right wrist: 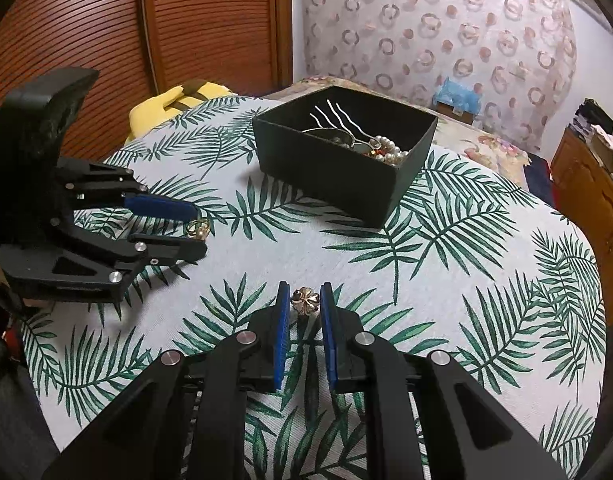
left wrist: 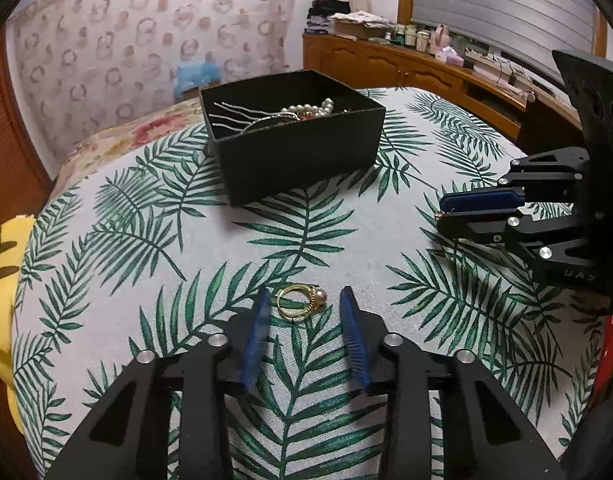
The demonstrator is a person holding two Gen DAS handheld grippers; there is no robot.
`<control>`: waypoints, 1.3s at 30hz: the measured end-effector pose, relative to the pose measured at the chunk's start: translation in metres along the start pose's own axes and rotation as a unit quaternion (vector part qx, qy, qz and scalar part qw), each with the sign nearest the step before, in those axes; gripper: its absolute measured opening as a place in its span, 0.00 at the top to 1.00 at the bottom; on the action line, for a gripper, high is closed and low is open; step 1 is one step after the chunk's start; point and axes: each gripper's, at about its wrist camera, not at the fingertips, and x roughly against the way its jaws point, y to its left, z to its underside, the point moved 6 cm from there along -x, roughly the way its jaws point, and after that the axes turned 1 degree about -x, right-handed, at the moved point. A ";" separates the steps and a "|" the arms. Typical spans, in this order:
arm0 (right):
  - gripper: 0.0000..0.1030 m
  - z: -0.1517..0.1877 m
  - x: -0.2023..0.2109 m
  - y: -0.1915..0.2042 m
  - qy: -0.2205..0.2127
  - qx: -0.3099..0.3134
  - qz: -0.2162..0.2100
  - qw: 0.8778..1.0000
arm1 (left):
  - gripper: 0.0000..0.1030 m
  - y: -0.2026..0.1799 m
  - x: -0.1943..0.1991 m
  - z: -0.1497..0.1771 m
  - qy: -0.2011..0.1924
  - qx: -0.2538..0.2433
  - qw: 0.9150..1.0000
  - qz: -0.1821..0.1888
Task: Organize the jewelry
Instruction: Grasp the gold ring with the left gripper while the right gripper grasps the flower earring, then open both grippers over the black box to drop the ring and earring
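Right wrist: fingers [right wrist: 305, 300] pinching flower earring [right wrist: 305, 301], post hidden; left fingers [left wrist: 305, 300] narrow around ring [left wrist: 302, 302]

My right gripper [right wrist: 305, 300] points down at the leaf-print cloth [right wrist: 446, 280], and a small gold flower-shaped piece [right wrist: 305, 301] sits between its blue pads [right wrist: 281, 332]. The pads stand close on either side of it; I cannot tell whether they press on it. To the left my left gripper [right wrist: 198, 227] lies low over the cloth, with a gold ring with a pearl [right wrist: 198, 228] between its fingertips. Farther back stands an open black box [right wrist: 338, 176], set at an angle, holding a wavy silver hair fork [right wrist: 334, 116], a string of pearls [right wrist: 390, 150] and other pieces that I cannot make out. Behind the cloth are a yellow cushion [right wrist: 162, 108], a slatted wooden door [right wrist: 86, 20] and patterned wallpaper [right wrist: 426, 20].
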 end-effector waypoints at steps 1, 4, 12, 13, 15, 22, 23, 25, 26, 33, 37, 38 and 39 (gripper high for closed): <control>0.84 0.000 0.000 0.000 0.000 0.000 0.000 1.000 | 0.76 0.000 0.000 0.000 0.000 -0.001 1.000 0.000; 0.84 -0.001 0.001 0.000 -0.001 0.001 0.001 1.000 | 0.76 -0.001 0.000 0.000 -0.002 0.001 1.000 0.005; 0.84 -0.013 0.010 -0.004 -0.014 0.004 0.007 1.000 | 0.76 0.002 0.009 -0.008 -0.020 0.010 1.000 -0.002; 0.84 -0.016 0.011 -0.005 -0.016 0.004 0.008 1.000 | 0.76 0.003 0.012 -0.011 -0.024 0.011 1.000 -0.002; 0.84 -0.026 0.015 -0.008 -0.025 0.004 0.011 1.000 | 0.76 0.005 0.016 -0.019 -0.033 0.013 0.999 -0.005; 0.84 -0.061 0.018 -0.023 -0.052 0.001 0.025 0.998 | 0.76 0.011 0.027 -0.050 -0.065 0.014 0.998 -0.014; 0.84 -0.066 0.016 -0.025 -0.055 -0.001 0.026 0.998 | 0.76 0.012 0.027 -0.053 -0.067 0.014 0.998 -0.015; 0.84 -0.075 0.013 -0.029 -0.060 -0.005 0.025 0.998 | 0.76 0.015 0.029 -0.060 -0.073 0.015 0.997 -0.016; 0.83 -0.080 0.011 -0.032 -0.064 -0.008 0.024 0.998 | 0.76 0.016 0.029 -0.065 -0.076 0.016 0.997 -0.017; 0.83 -0.096 -0.004 -0.046 -0.072 -0.030 0.017 0.997 | 0.76 0.025 0.023 -0.085 -0.082 0.021 0.996 -0.024; 0.83 -0.099 -0.011 -0.051 -0.074 -0.042 0.014 0.996 | 0.76 0.029 0.018 -0.091 -0.083 0.027 0.996 -0.027; 0.81 -0.099 -0.013 -0.052 -0.073 -0.045 0.014 0.996 | 0.76 0.029 0.017 -0.092 -0.082 0.027 0.996 -0.027; 0.72 -0.099 -0.014 -0.054 -0.072 -0.047 0.013 0.996 | 0.76 0.030 0.016 -0.093 -0.082 0.028 0.996 -0.029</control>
